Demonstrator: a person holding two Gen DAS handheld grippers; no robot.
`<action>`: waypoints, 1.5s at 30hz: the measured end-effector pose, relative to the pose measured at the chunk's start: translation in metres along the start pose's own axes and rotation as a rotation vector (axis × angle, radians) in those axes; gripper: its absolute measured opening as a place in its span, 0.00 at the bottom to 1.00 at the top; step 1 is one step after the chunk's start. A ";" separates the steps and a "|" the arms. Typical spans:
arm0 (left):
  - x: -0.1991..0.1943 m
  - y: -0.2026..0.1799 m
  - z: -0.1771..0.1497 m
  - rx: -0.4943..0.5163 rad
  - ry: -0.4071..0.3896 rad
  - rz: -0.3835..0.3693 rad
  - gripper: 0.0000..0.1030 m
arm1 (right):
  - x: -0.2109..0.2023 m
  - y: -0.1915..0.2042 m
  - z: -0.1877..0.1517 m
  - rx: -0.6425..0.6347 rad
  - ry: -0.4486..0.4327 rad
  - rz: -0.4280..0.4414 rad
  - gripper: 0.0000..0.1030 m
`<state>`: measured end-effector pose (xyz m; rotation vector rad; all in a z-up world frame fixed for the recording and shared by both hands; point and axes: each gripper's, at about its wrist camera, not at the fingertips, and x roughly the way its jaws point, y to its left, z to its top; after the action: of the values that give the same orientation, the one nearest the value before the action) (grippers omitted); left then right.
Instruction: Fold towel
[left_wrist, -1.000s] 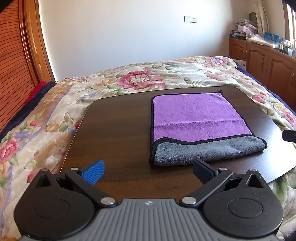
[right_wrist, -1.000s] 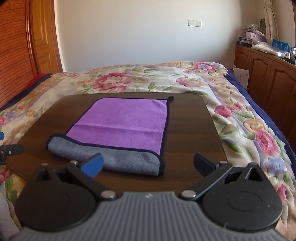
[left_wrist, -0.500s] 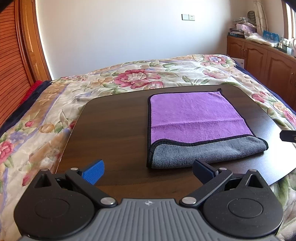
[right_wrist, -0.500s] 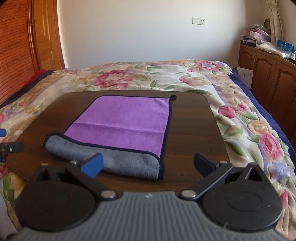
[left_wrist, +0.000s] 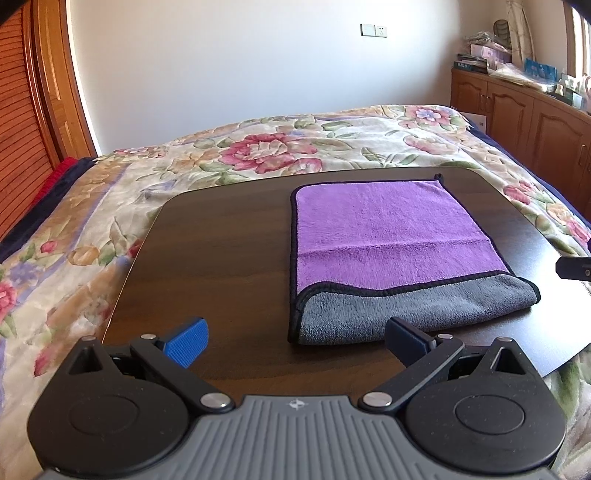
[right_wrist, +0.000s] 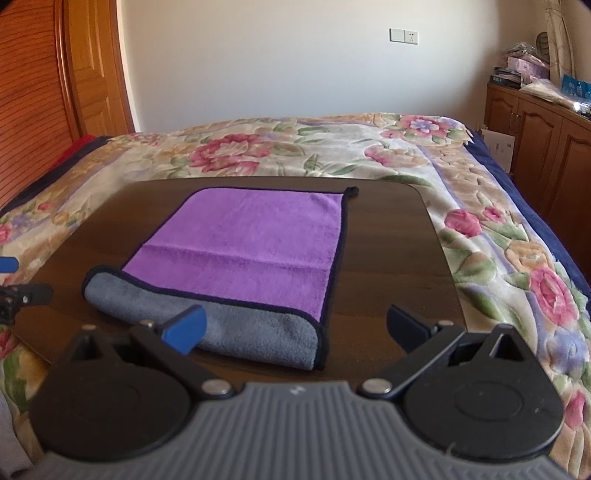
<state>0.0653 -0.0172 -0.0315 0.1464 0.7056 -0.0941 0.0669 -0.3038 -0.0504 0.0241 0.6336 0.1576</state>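
Note:
A purple towel with a grey underside and black trim lies flat on a dark wooden board. Its near edge is rolled over, showing a grey band. My left gripper is open and empty, just in front of the towel's near left corner. The towel also shows in the right wrist view. My right gripper is open and empty, over the near right corner, and its blue finger overlaps the grey band. Each gripper's tip shows at the edge of the other view.
The board rests on a bed with a floral blanket. Wooden cabinets with clutter on top stand at the right. A wooden slatted door is at the left. A white wall is behind.
Both grippers have drifted slightly closer to the towel's near edge. The towel has not moved, and both grippers stay open.

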 end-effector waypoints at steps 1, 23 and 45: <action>0.001 0.000 0.000 0.000 0.000 -0.001 0.97 | 0.001 0.000 0.001 -0.001 0.001 0.000 1.00; 0.021 0.005 0.008 -0.009 0.020 -0.019 0.97 | 0.017 -0.009 0.008 0.007 0.018 0.007 1.00; 0.061 0.016 0.017 -0.034 0.078 -0.064 0.80 | 0.043 -0.011 0.010 -0.033 0.091 0.074 0.85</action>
<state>0.1241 -0.0061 -0.0569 0.0956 0.7898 -0.1380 0.1084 -0.3076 -0.0689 0.0088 0.7208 0.2412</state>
